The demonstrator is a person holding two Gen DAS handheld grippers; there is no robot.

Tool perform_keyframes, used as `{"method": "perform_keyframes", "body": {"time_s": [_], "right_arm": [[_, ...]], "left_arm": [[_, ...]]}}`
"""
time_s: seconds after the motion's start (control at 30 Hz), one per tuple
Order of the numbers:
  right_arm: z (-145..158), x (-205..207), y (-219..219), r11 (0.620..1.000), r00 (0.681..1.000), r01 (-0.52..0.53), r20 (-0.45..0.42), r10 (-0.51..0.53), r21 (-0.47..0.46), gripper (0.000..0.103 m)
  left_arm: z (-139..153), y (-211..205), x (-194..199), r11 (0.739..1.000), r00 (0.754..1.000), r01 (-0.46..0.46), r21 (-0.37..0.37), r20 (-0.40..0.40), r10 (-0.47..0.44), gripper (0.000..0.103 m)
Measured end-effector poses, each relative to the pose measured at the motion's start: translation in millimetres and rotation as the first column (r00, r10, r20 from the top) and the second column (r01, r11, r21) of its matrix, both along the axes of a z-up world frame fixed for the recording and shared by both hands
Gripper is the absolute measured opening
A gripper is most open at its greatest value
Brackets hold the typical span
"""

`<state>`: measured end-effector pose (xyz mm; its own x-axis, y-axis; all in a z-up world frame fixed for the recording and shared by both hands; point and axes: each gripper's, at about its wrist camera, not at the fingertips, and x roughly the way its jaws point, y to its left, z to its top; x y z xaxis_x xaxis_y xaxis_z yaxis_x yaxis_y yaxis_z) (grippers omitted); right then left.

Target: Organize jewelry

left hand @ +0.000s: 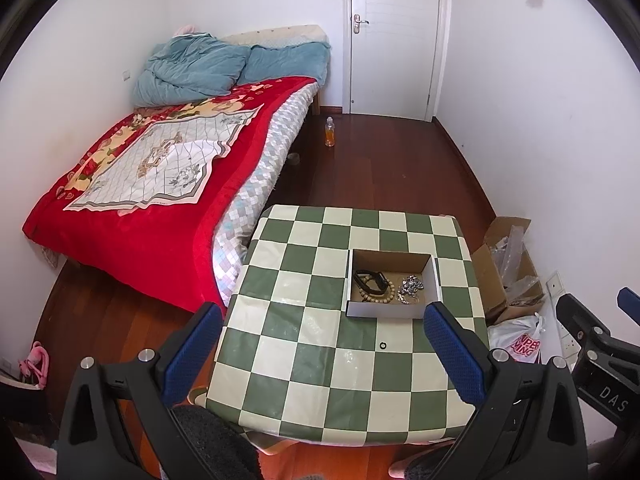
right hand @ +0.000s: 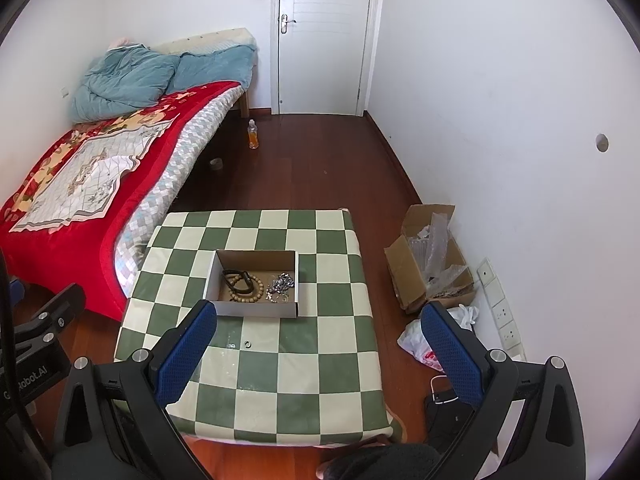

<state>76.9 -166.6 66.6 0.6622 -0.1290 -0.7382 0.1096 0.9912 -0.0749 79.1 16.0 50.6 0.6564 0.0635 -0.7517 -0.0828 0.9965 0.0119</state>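
Note:
A small open cardboard box (left hand: 390,311) (right hand: 250,309) sits on the green-and-cream checked table (left hand: 304,364) (right hand: 304,368). Inside lie a black strap bracelet (left hand: 370,279) (right hand: 236,278), a wooden bead bracelet (left hand: 384,296) (right hand: 256,293) and a silver chain (left hand: 411,286) (right hand: 281,282). A small dark ring (left hand: 383,346) (right hand: 247,344) lies on the cloth in front of the box. My left gripper (left hand: 322,350) hovers open above the table's near side, nothing between its blue pads. My right gripper (right hand: 320,346) is also open and empty, held above the table.
A bed with a red blanket (left hand: 152,208) (right hand: 68,184) stands left of the table. A torn cardboard carton (left hand: 508,272) (right hand: 430,264) and a plastic bag (left hand: 520,340) (right hand: 420,344) lie on the wooden floor at right by the wall. An orange bottle (left hand: 329,132) (right hand: 253,134) stands near the door.

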Motion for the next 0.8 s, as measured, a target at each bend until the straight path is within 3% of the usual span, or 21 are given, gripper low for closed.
{"method": "perform_keyframes", "body": {"time_s": [0.8], "right_arm": [[9.5, -2.1, 2.1, 1.000, 1.000, -0.016, 0.013, 0.016, 0.012, 0.103]], "left_arm": [[6.9, 2.5, -3.8, 1.000, 1.000, 0.004, -0.015, 0.008, -0.004, 0.102]]}}
